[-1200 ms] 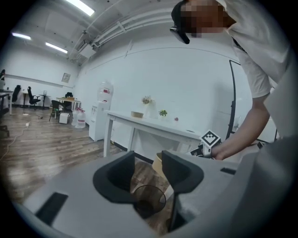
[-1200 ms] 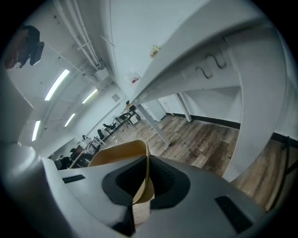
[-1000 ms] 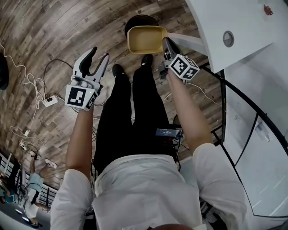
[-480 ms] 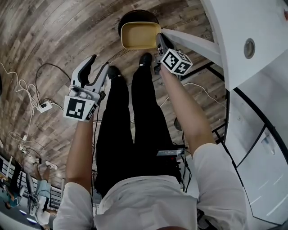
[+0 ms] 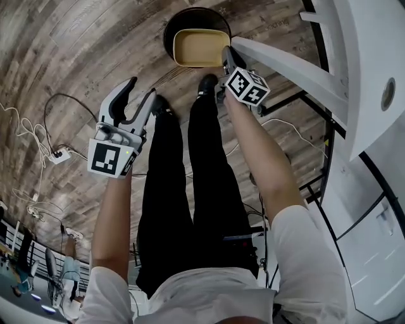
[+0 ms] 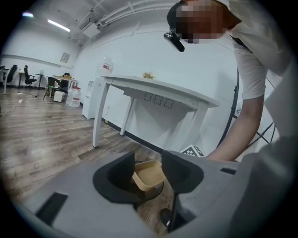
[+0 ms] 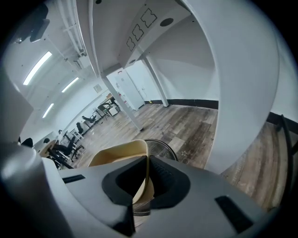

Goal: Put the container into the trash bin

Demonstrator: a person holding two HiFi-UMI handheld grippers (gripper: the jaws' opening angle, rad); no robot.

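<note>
A: What have the fingers [image 7: 165, 180] of the right gripper [image 7: 146, 174] got?
B: They are closed on the thin side wall of the tan container [image 7: 116, 155] — the wall runs edge-on between the two pads.
A: And the left gripper [image 6: 149, 171]?
B: Its fingers [image 6: 122, 169] stand apart with nothing between them. The container only shows through the gap, well beyond.
A: Where is the container, then?
B: It is held by its right rim over the mouth of the round black trash bin [image 5: 190, 18], open side up, and looks a little tilted in the left gripper view. Whether it touches the bin's rim I cannot tell.
A: And around that?
B: The bin stands on the wood-plank floor [image 5: 69, 57], just beside the white bench [image 5: 361, 38] and ahead of the person's shoes [image 5: 206, 82]. The left gripper hangs at the person's left, well apart from the bin — a white power strip [image 5: 61, 154] with its cables lies on the floor further left.
</note>
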